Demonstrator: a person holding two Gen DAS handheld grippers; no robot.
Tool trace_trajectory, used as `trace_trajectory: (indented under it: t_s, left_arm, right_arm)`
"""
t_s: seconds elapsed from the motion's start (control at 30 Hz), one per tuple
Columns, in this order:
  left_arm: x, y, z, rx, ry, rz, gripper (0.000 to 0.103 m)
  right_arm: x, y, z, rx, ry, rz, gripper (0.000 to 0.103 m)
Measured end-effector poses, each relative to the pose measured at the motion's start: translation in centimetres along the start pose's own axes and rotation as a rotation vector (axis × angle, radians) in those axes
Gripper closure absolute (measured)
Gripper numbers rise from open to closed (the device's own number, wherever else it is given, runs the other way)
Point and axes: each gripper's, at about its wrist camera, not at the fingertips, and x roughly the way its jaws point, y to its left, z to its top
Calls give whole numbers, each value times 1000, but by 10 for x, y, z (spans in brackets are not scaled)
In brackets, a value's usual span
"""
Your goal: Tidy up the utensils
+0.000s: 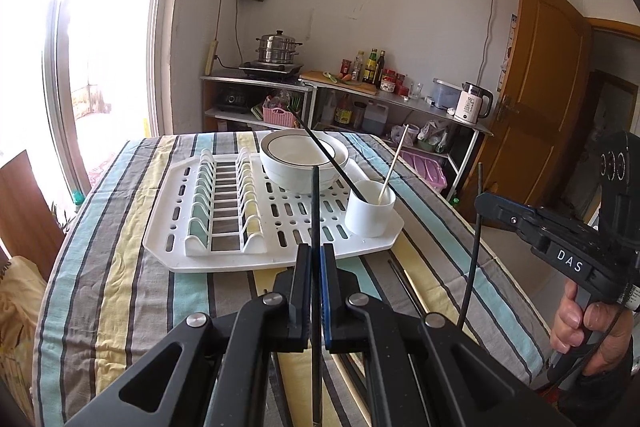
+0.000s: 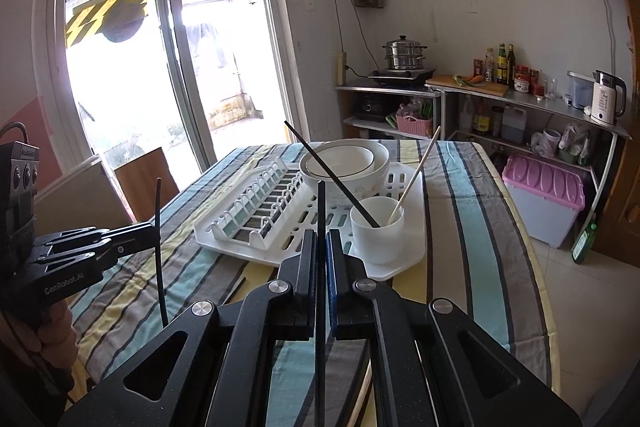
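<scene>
Left wrist view, going left to right: the left tongs (image 1: 316, 259) are clamped on a black chopstick (image 1: 315, 211), upright before the drying rack (image 1: 176, 227) on the striped bench (image 1: 116, 291); the white cup (image 1: 370, 213) already holds two sticks. The right tongs (image 1: 482, 203) pinch a second chopstick (image 1: 472, 259). Both sticks look light, stiff and slippery, best held mid-shaft. Both hands are level, pointing at the rack.

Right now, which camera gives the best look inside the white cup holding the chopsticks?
The left wrist view: it looks down into the white cup, showing the black chopstick and the pale chopstick leaning against its inner wall. The right wrist view shows the cup from a lower angle, its interior mostly hidden by the rim.
</scene>
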Motion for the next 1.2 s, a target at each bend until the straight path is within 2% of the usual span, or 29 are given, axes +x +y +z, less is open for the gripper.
trace_trajectory:
  t_s: [0.47,0.97,1.13,1.2]
  left_arm:
    - [-8,-3,14,10,-29,-16,100]
    - [7,-18,58,42,-55,-47,103]
    - [17,-16,60,26,-43,-58,103]
    - [22,-4,56,-23,-31,-61,103]
  right_arm:
    - [-14,0,5,-4,-44,2,99]
    - [-17,-9,33,-17,-92,-23,99]
    - [-14,-12,36,-13,-94,-28,99]
    - [-12,-14,34,-10,-86,-25,99]
